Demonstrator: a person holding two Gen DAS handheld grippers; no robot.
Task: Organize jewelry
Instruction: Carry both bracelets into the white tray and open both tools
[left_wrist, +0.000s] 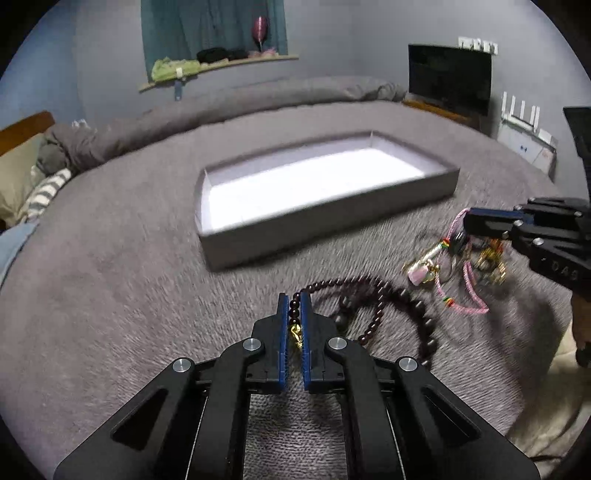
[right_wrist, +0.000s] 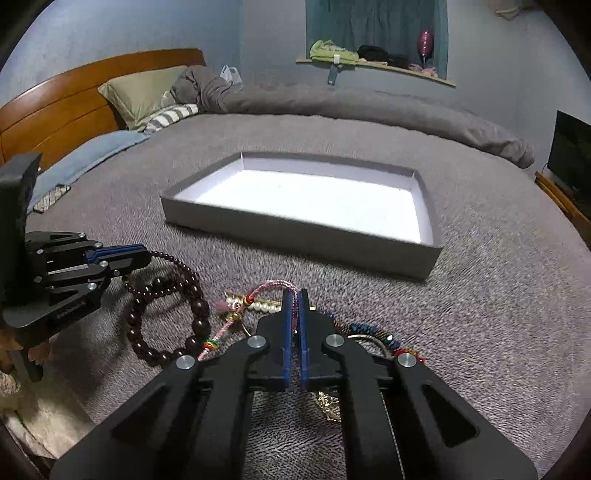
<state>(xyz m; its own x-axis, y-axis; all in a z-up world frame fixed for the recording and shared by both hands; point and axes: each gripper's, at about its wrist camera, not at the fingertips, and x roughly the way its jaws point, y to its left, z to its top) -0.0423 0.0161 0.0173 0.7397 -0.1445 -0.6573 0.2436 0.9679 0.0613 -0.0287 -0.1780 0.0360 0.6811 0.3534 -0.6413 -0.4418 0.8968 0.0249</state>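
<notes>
Bead necklace (left_wrist: 384, 295) pinched by left gripper (left_wrist: 294, 301), pink cord (right_wrist: 275, 285) by right gripper (right_wrist: 294, 295), box (left_wrist: 332, 218) beyond

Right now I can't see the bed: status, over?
Left gripper shut on beads. Right gripper shut on pink cord. Box empty, path clear.

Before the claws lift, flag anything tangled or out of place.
The pink cord bracelet in the right claw lies tangled with a pearl strand and other pieces heaped on the bedspread. The tray holds nothing yet.
</notes>
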